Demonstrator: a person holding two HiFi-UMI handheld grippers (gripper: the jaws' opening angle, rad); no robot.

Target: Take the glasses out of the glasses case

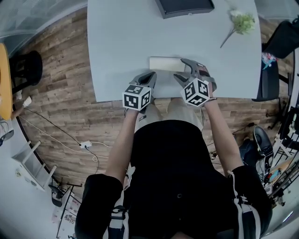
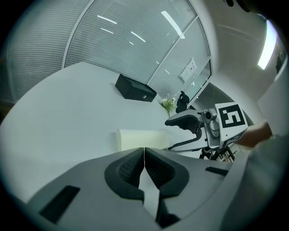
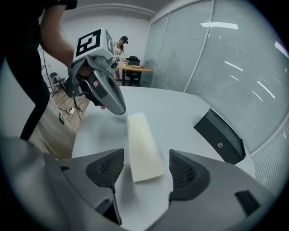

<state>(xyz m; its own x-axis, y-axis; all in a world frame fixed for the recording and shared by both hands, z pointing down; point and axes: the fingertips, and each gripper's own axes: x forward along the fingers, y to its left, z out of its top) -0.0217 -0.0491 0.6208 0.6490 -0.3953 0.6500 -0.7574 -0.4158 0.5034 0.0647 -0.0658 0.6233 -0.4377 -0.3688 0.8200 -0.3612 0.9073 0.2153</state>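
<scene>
A cream glasses case (image 1: pixel 166 64) lies closed on the white table (image 1: pixel 121 42) near its front edge; no glasses show. My left gripper (image 1: pixel 150 78) hovers just in front of the case's left end, its jaws shut with nothing between them (image 2: pixel 144 151). My right gripper (image 1: pixel 183 70) is at the case's right end and stands open. In the right gripper view the case (image 3: pixel 143 146) lies lengthwise ahead of the open gripper (image 3: pixel 146 168), its near end between the two pads without touching them. The left gripper view has the case (image 2: pixel 140 139) just beyond the jaw tips.
A black box (image 1: pixel 184 7) sits at the table's far edge, with a small green plant (image 1: pixel 243 21) at the far right. Black chairs (image 1: pixel 271 79) stand to the right of the table. Wooden floor (image 1: pixel 56 102) lies to the left. A person stands at a distant desk (image 3: pixel 121 47).
</scene>
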